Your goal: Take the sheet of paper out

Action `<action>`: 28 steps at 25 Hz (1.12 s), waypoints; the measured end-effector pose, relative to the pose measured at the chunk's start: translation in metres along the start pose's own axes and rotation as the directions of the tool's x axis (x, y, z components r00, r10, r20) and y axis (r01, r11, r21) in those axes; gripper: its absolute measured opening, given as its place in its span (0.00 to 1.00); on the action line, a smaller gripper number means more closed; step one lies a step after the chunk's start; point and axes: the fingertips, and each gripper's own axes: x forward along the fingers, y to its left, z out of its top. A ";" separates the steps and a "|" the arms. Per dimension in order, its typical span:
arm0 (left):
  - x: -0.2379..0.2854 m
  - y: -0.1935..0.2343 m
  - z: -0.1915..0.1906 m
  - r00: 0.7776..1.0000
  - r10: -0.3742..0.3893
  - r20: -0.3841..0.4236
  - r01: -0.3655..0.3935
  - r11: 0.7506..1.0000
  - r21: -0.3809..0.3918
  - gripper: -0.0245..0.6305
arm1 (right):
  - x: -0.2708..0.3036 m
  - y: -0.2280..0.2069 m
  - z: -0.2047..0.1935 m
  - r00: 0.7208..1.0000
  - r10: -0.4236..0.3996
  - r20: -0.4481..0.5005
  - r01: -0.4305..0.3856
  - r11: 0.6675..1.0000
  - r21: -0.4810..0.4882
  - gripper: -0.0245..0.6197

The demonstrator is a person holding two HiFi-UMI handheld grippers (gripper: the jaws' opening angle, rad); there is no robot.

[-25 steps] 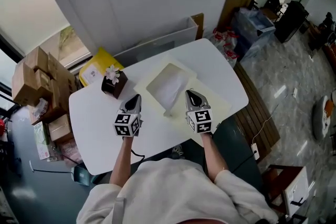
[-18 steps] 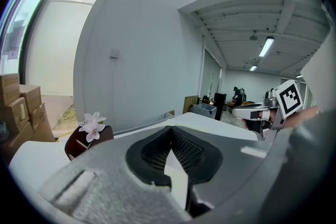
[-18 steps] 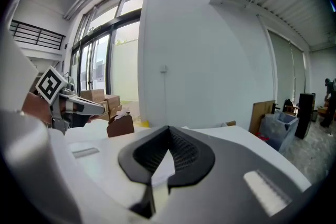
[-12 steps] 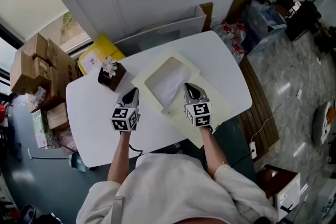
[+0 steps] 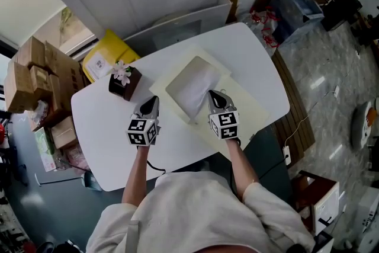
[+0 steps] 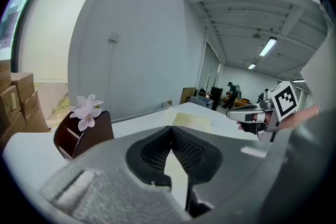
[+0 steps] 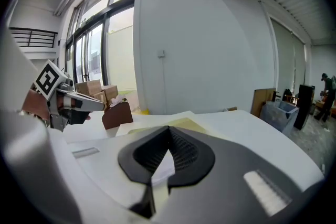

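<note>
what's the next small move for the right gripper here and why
Probably open the right gripper and lower it to the near edge of the white sheet of paper: its jaws are shut and empty, close by the sheet lying on the pale yellow folder.

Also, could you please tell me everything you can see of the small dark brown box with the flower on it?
The dark brown box is small, glossy and block-shaped; it may be wood or lacquer. A pale pink-white flower sits on its top. It stands upright on the white table, toward the far left part, left of the cream folder and beyond the left gripper, apart from both. Only the table touches it.
</note>
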 end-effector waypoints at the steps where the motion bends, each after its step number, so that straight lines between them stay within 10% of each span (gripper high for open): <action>1: 0.002 0.002 -0.003 1.000 -0.005 -0.005 0.005 1.000 -0.004 0.05 | 0.003 0.000 -0.003 1.000 -0.004 -0.008 0.004 1.000 0.006 0.04; 19: 0.036 0.021 -0.045 0.993 -0.056 -0.101 0.052 0.998 -0.040 0.04 | 0.034 -0.005 -0.079 0.983 -0.055 -0.173 0.085 0.982 0.171 0.04; 28: 0.041 0.023 -0.056 0.990 -0.057 -0.128 0.052 0.998 -0.038 0.05 | 0.044 -0.019 -0.108 0.976 -0.049 -0.213 0.151 0.855 0.497 0.04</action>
